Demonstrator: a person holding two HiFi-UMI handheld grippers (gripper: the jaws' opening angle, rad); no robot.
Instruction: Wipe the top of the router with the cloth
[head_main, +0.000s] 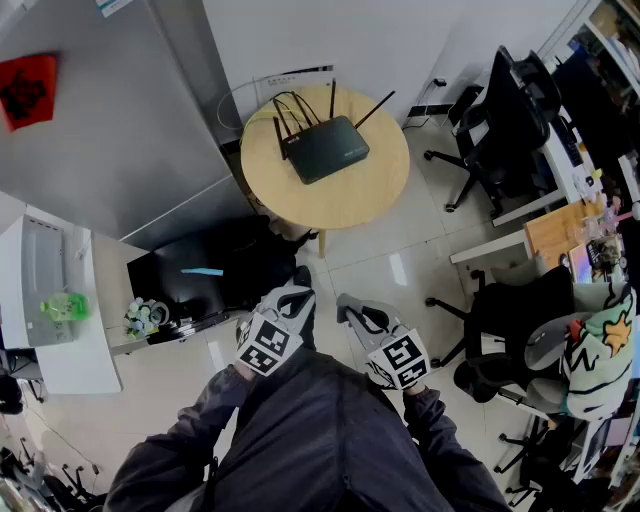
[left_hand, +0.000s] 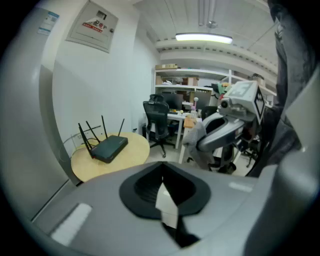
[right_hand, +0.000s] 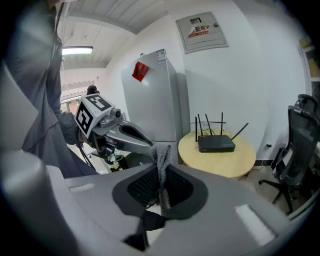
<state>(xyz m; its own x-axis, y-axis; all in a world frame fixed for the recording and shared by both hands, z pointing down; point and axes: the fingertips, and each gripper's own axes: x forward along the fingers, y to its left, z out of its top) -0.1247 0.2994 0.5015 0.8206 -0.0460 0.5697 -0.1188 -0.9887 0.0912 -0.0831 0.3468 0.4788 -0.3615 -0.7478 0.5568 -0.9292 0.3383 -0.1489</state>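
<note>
Grey cloth (right_hand: 160, 152) is pinched between the jaws of the right gripper (right_hand: 161, 175), and a fold of it is seen standing up above them. The jaws of the left gripper (left_hand: 162, 170) are pressed together, with nothing seen between them. Both grippers are held close to the person's body, well apart from the round wooden table (head_main: 370, 195). The black router (head_main: 326, 148) is laid flat on the table, its antennas raised. A grey fridge (head_main: 110, 120) is seen left of the table, and a black office chair (head_main: 500, 130) right of it.
</note>
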